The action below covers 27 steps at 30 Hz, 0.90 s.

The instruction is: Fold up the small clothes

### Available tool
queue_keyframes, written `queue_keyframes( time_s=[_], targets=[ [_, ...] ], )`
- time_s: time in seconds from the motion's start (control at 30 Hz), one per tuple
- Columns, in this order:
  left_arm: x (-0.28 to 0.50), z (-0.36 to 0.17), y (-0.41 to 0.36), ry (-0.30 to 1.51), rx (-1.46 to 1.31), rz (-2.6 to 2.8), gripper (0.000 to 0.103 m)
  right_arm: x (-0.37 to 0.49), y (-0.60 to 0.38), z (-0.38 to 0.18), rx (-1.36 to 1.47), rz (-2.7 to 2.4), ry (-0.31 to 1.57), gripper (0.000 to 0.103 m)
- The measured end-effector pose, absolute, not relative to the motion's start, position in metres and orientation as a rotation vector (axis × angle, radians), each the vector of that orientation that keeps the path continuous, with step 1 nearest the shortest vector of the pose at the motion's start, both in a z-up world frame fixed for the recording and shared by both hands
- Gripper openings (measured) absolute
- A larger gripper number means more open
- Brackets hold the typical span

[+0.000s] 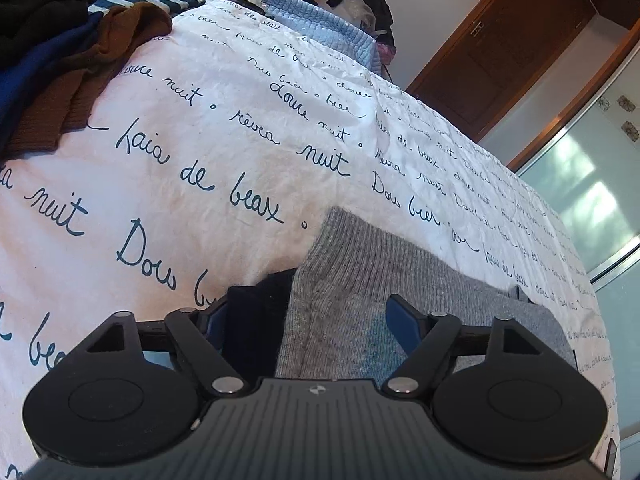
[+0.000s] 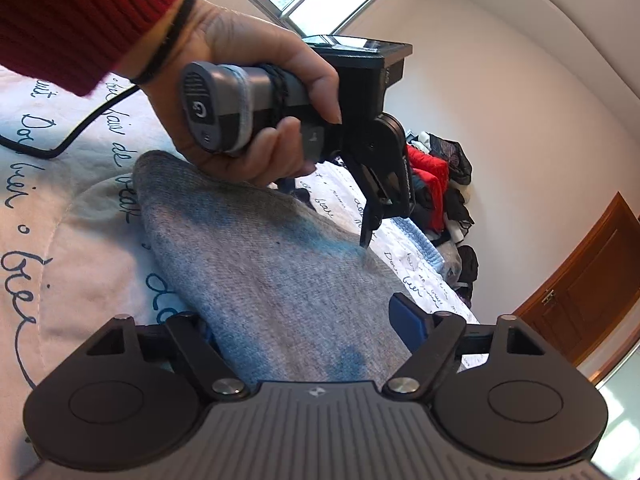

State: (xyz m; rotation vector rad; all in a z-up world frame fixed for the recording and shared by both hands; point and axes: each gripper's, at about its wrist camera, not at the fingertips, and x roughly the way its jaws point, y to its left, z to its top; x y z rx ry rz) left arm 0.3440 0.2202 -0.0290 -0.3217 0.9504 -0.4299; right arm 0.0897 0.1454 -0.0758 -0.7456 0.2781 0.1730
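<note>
A grey knitted garment [image 1: 352, 292] lies on a white bedspread with blue handwriting [image 1: 200, 140], a dark piece [image 1: 256, 320] beside it. My left gripper [image 1: 310, 316] is open, its blue pads spread over the garment's edge. In the right wrist view the same grey garment [image 2: 260, 272] fills the middle. My right gripper [image 2: 304, 324] is open, with the cloth lying between its pads. The left gripper [image 2: 366, 236], held by a hand in a red sleeve, points down onto the far part of the garment.
A pile of clothes, brown [image 1: 100, 64], navy and striped, sits at the bed's far left. A light blue quilt [image 1: 320, 20] and more clothes [image 2: 444, 188] lie at the far end. A wooden door [image 1: 520, 40] and a black cable [image 2: 60, 148] are nearby.
</note>
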Motion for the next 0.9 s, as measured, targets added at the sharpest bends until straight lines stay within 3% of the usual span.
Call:
queue_keyframes(
  time_s=[0.07,0.27,0.37,0.5,0.7,0.9],
  targets=[
    [0.345,-0.030,0.220,0.959,-0.326,-0.425,0.050,0.090,0.147,-0.076,-0.745,0.183,0.278,0.075],
    [0.344,-0.033,0.231,0.969,-0.369,-0.373,0.016,0.081,0.151,-0.077,-0.768,0.184,0.251,0.068],
    [0.340,-0.032,0.231,0.959,-0.364,-0.350,0.015,0.078,0.153,-0.080,-0.802,0.202,0.238,0.054],
    [0.330,-0.024,0.219,0.924,-0.280,-0.322,0.013,0.076,0.157,-0.086,-0.834,0.272,0.273,0.021],
    [0.317,-0.002,0.207,0.869,-0.189,-0.286,0.012,0.077,0.146,-0.076,-0.742,0.338,0.306,0.010],
    [0.305,0.023,0.191,0.816,-0.110,-0.255,0.010,0.084,0.103,-0.044,-0.441,0.402,0.360,0.009]
  ],
)
